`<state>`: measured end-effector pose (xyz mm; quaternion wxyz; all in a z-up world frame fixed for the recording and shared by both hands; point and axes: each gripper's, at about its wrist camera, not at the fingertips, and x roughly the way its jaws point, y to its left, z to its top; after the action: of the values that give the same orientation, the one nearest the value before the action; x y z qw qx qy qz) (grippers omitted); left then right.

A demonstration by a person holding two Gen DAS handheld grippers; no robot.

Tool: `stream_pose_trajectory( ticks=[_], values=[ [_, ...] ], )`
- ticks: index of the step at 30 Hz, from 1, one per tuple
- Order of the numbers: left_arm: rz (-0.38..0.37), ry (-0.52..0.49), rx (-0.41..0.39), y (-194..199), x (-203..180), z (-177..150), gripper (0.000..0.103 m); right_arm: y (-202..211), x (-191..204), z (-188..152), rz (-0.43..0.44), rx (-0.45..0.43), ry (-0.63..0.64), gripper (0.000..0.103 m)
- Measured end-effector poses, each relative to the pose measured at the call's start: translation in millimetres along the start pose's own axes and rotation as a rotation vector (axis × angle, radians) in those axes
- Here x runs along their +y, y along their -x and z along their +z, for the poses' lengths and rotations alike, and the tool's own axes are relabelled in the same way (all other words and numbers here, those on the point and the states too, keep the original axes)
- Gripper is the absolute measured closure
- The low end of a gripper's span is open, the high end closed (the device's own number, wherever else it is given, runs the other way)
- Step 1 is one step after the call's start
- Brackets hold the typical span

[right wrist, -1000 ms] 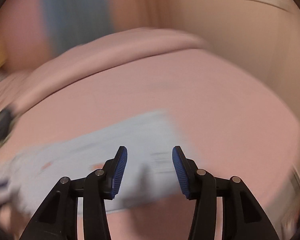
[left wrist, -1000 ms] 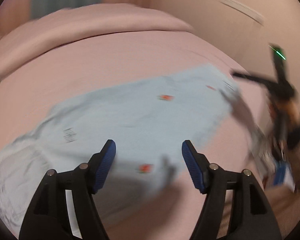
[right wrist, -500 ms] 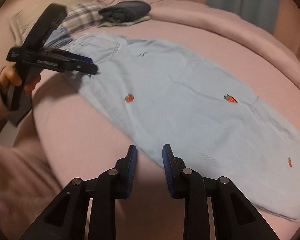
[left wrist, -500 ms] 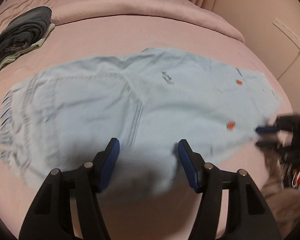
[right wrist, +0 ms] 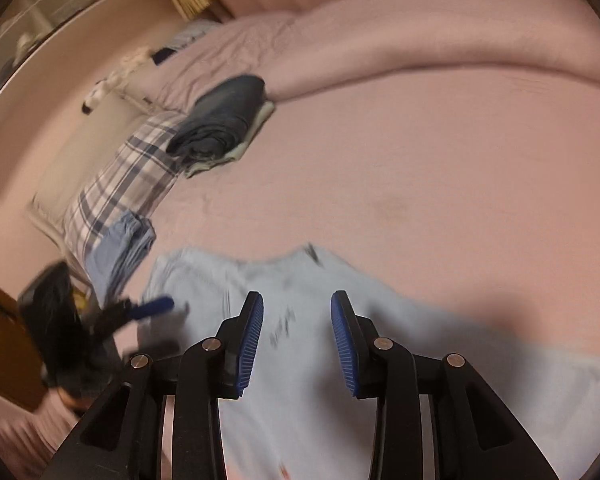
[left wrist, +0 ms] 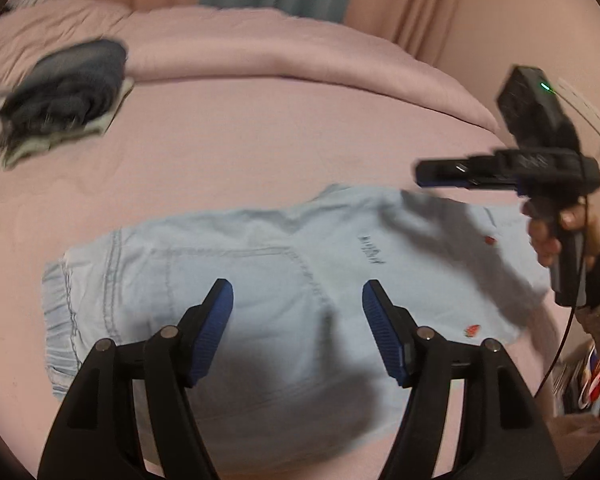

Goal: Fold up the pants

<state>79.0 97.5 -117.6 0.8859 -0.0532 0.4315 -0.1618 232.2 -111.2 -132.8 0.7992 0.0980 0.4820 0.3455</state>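
Note:
Light blue pants (left wrist: 260,280) with small red embroidered marks lie flat on the pink bed (left wrist: 260,128), elastic waistband to the left. My left gripper (left wrist: 297,312) hovers over the seat area; its jaws are opening, and only flat cloth shows in the gap beneath. A hand holds my right gripper (left wrist: 420,172) in the air above the leg end at the right. In the right wrist view the right gripper (right wrist: 297,320) hangs over the pants (right wrist: 380,340). Its jaws are opening too, gripping nothing. The left gripper (right wrist: 156,304) shows blurred at the left.
A folded dark garment (left wrist: 68,92) on a pale cloth lies at the far left of the bed. A plaid pillow (right wrist: 132,176) and a blue striped cloth (right wrist: 120,248) sit beside it. A rolled pink duvet (left wrist: 280,52) runs along the back. A wall stands at the right.
The right gripper rose from the bed's near edge and swung over the pants. The left gripper shifted across the pants. Both views are blurred by motion.

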Motion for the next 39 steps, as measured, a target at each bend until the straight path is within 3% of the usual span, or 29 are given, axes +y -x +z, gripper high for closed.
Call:
stream_pose_trajectory(
  ticks=[3,5,7,9,10,13,16,19,23,25,26,27,32,36,39],
  values=[
    [0.023,-0.002,0.054,-4.5,11.6,-17.0,0.037,-30.7,0.7,20.3,-0.029,0.083,0.006,0.067],
    [0.030,-0.017,0.090,-2.9,17.8,-33.4,0.045,-52.9,7.0,29.5,-0.030,0.158,0.036,0.067],
    [0.020,-0.036,0.077,7.7,24.2,-46.9,0.055,-70.2,4.3,31.1,-0.010,0.257,0.035,0.068],
    [0.001,-0.006,0.074,15.6,33.7,-50.5,0.061,-84.8,-0.4,30.4,0.012,0.351,0.015,0.084],
    [-0.006,0.009,0.074,17.4,38.0,-52.0,0.068,-87.7,1.4,32.0,0.011,0.367,0.022,0.091],
    [-0.027,0.053,0.073,19.6,51.8,-53.5,0.081,-83.2,3.7,41.8,0.026,0.326,0.019,0.095],
    [-0.032,0.068,0.077,20.0,57.3,-53.0,0.086,-98.4,-18.6,40.5,-0.017,0.331,-0.069,0.098],
    [-0.020,0.049,0.075,21.3,55.0,-53.0,0.087,-101.9,-21.5,40.0,-0.008,0.284,-0.108,0.098],
    [0.013,0.032,0.094,21.6,48.8,-45.3,0.086,-55.6,-18.2,41.5,-0.084,0.152,-0.097,0.098],
    [0.025,0.014,0.086,27.2,38.3,-42.7,0.064,-27.3,-8.8,35.8,-0.092,0.099,-0.038,0.098],
    [0.034,0.000,0.072,29.9,31.1,-39.4,0.058,-13.2,-2.1,28.3,-0.090,0.085,-0.002,0.098],
    [0.029,-0.010,0.059,31.1,26.2,-36.5,0.054,-0.8,3.5,17.8,-0.090,0.082,0.027,0.098],
    [-0.021,-0.095,0.048,20.9,-13.4,-19.8,0.054,21.6,35.7,-43.1,-0.165,0.127,0.203,0.098],
    [-0.058,-0.154,0.107,-5.6,-49.2,-17.3,0.054,21.5,56.1,-86.9,-0.209,0.145,0.310,0.098],
    [-0.056,-0.232,0.205,-17.5,-72.1,-39.2,0.056,21.3,65.5,-118.0,-0.228,0.162,0.339,0.098]
  ],
)
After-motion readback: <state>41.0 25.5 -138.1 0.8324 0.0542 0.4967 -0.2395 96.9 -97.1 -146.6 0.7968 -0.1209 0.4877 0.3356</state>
